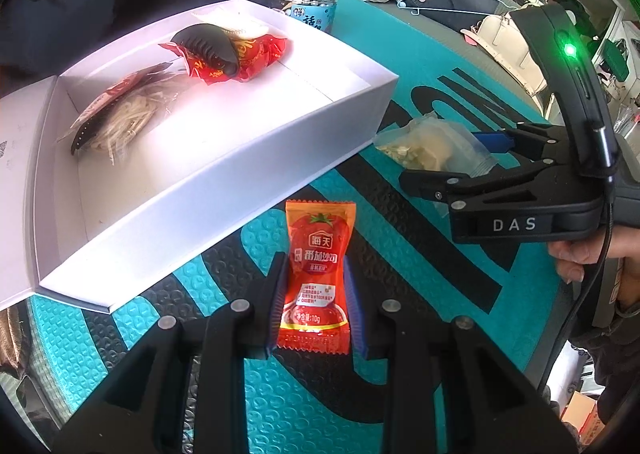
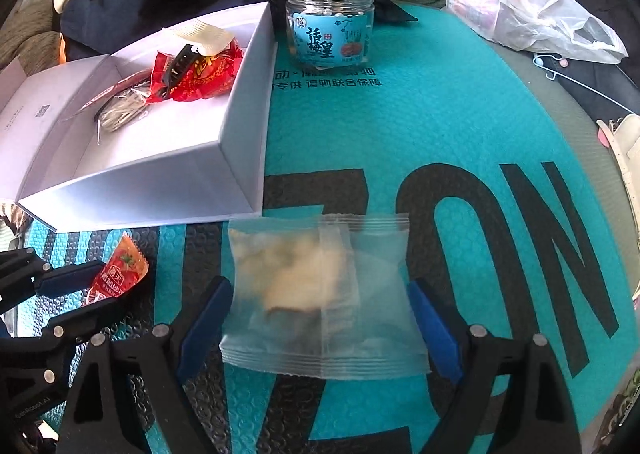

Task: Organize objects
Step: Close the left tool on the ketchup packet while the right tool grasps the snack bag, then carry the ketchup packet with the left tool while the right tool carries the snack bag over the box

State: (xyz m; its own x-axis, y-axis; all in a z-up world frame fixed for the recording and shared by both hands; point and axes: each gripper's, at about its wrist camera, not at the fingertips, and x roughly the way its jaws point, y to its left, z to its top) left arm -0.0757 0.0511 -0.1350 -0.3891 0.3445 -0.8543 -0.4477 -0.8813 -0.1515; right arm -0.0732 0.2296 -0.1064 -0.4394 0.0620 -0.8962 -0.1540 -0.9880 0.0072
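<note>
On the embossed teal-and-black mat [image 2: 400, 126], the left hand-held gripper [image 1: 316, 294] pinches a glossy orange ketchup sachet [image 1: 318, 278], long axis pointing away along its fingers, beside the white cardboard box [image 1: 224, 158], while the right hand-held gripper [image 2: 320, 318] stands wide around a frosted plastic snack packet [image 2: 320, 294] lying flat.

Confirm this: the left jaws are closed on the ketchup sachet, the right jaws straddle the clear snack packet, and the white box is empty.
Wrong on the box. The white box already holds things: a red wrapper, a black hair clip and a packet of pale sticks, as the left wrist view shows. The rest stands.
</note>
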